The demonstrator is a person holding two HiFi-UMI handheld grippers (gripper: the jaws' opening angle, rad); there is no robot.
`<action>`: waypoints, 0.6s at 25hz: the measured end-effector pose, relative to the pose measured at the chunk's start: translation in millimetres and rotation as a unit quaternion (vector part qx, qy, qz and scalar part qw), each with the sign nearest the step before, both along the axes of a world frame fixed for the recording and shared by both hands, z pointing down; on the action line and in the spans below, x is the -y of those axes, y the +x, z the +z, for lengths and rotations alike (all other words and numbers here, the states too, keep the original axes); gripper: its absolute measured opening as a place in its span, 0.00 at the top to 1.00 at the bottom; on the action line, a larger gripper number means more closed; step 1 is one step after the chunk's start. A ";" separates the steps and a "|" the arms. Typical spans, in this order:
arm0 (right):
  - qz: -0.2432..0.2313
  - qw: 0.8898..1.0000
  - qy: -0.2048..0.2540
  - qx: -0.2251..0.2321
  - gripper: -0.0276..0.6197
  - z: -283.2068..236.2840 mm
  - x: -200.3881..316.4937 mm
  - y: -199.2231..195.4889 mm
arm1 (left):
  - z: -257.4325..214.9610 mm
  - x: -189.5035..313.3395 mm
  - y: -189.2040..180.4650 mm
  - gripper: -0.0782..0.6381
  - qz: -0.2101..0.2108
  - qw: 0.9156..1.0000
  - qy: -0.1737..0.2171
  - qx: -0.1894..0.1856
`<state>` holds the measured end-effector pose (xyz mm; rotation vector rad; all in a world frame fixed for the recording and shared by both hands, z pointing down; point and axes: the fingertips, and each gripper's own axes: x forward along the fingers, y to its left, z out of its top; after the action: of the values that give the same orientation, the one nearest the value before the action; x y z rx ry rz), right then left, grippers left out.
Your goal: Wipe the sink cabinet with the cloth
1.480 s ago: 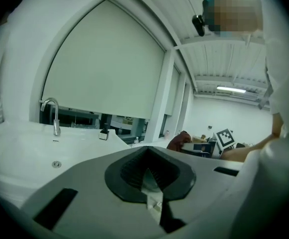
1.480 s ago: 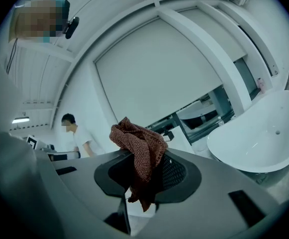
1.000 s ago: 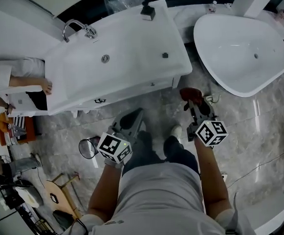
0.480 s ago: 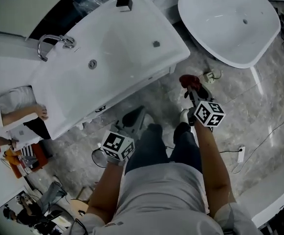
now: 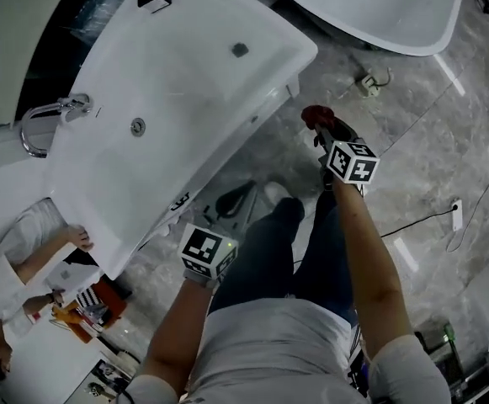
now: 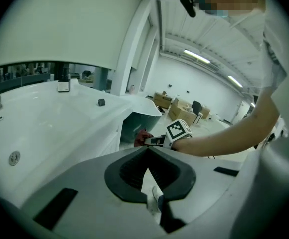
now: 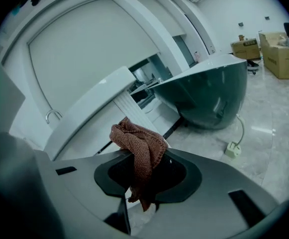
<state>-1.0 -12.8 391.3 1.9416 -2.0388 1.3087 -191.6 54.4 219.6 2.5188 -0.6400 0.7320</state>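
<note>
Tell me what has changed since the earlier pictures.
The head view swung, so the cabinet slid toward the upper left and the tub mostly left the frame. The right claw reached further forward, near the cabinet's corner. It stays shut on the cloth; the left claw stays low.

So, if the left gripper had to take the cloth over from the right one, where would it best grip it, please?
Probably the bunched lump of the cloth that stands free past the tips of the right gripper, coming in from the front, opposite that gripper. The rest is pinched between its shut jaws or hangs down inside them.
</note>
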 end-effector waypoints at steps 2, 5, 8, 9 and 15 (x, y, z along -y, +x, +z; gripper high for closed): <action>0.000 1.000 -0.011 -0.008 0.81 31.2 3.6 -2.0 | 25.3 -1.6 7.4 0.88 0.018 1.000 -0.008 0.012; -0.002 1.000 -0.019 -0.012 0.81 73.3 12.4 -6.5 | 63.4 -2.9 15.7 0.88 0.027 0.999 -0.022 0.032; 0.003 1.000 -0.021 -0.007 0.81 111.4 28.0 -4.9 | 100.5 5.2 27.2 0.88 0.030 0.998 -0.027 0.044; 0.004 1.000 -0.022 -0.008 0.81 123.8 32.2 -4.4 | 112.3 8.0 30.2 0.88 0.031 0.998 -0.028 0.046; 0.010 1.000 -0.012 0.000 0.81 189.7 54.9 -4.1 | 177.8 20.6 38.3 0.88 0.039 0.997 -0.027 0.062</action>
<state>-5.1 -67.6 581.0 1.9577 -1.9992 1.3315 -153.3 33.8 397.3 2.4759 -0.5576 0.9272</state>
